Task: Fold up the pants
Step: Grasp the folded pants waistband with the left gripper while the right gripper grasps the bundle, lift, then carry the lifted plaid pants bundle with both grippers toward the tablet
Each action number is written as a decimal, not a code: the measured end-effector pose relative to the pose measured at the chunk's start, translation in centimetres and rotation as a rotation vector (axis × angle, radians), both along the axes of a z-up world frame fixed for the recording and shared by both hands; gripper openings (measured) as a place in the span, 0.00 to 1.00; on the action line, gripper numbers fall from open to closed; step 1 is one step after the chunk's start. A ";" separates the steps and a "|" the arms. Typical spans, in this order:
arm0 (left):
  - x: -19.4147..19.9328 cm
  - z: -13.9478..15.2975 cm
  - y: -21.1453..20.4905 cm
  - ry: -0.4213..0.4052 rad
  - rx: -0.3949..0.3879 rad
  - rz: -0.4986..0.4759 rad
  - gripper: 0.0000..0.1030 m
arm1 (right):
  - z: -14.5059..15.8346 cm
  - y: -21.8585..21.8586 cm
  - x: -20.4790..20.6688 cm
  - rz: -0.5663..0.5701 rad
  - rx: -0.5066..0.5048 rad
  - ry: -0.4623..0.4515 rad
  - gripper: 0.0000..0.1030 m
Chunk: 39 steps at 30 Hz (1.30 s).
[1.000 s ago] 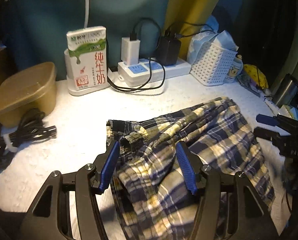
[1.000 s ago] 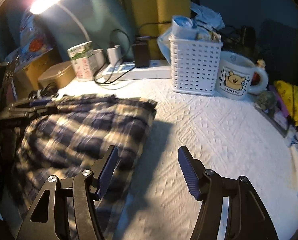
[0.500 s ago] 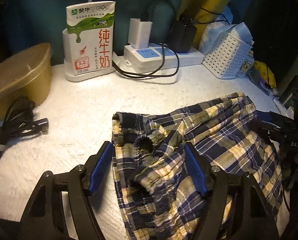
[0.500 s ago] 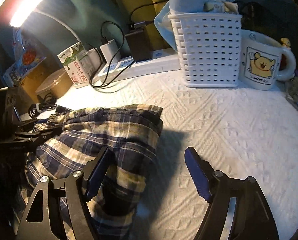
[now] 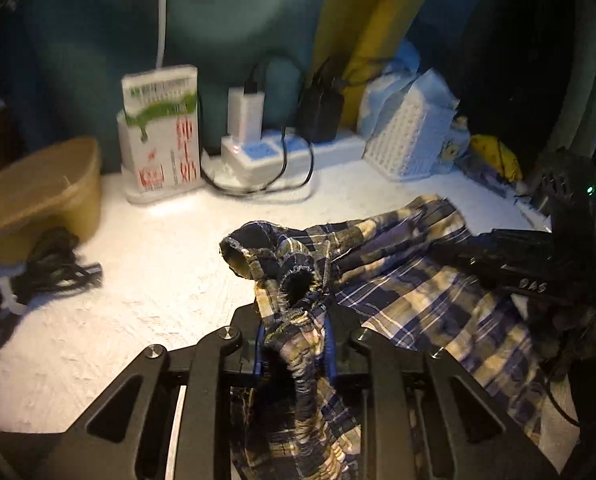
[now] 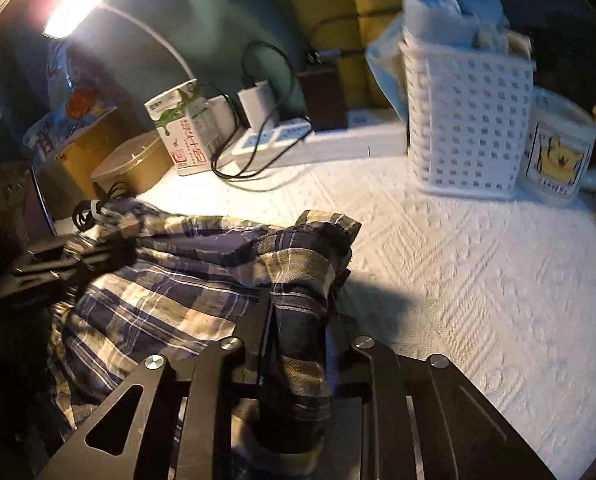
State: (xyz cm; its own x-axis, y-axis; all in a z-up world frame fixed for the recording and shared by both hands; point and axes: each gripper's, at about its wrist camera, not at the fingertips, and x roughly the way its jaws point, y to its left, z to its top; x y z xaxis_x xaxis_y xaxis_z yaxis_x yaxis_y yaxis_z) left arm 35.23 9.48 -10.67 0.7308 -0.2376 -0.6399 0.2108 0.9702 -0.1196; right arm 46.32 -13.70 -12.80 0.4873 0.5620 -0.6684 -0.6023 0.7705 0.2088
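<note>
The plaid pants lie bunched on the white textured cloth. My left gripper is shut on their elastic waistband end, which bulges up between the jaws. My right gripper is shut on the other end of the pants, with a fold of fabric rising past its fingers. Each gripper shows in the other's view: the right one at the right edge of the left wrist view, the left one at the left edge of the right wrist view.
At the back stand a milk carton, a power strip with chargers, a white basket and a bear mug. A brown lidded bowl and coiled black cable sit left. The white cloth lies to the right.
Both grippers were open around the pants' ends. Both have now closed on the fabric, and the gripped ends are bunched and lifted slightly.
</note>
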 end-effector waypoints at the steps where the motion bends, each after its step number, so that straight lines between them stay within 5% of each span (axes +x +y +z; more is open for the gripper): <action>1: -0.5 0.5 0.1 -0.017 0.003 0.003 0.20 | 0.4 0.3 -0.6 0.001 -0.012 -0.021 0.18; 19: -13.2 9.5 1.7 -0.340 0.017 0.110 0.19 | 13.5 0.8 -14.0 0.018 0.030 -0.450 0.17; 39: -27.5 14.9 1.6 -0.571 0.098 0.226 0.19 | 19.5 1.9 -27.6 0.121 0.154 -0.631 0.17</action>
State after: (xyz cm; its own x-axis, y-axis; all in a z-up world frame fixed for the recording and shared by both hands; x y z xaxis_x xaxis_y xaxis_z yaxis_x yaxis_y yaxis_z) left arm 7.77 11.08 4.21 0.9896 0.0032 -0.1438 0.0030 0.9991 0.0432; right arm 18.77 -11.75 6.72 0.6863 0.7040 -0.1828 -0.7258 0.6790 -0.1098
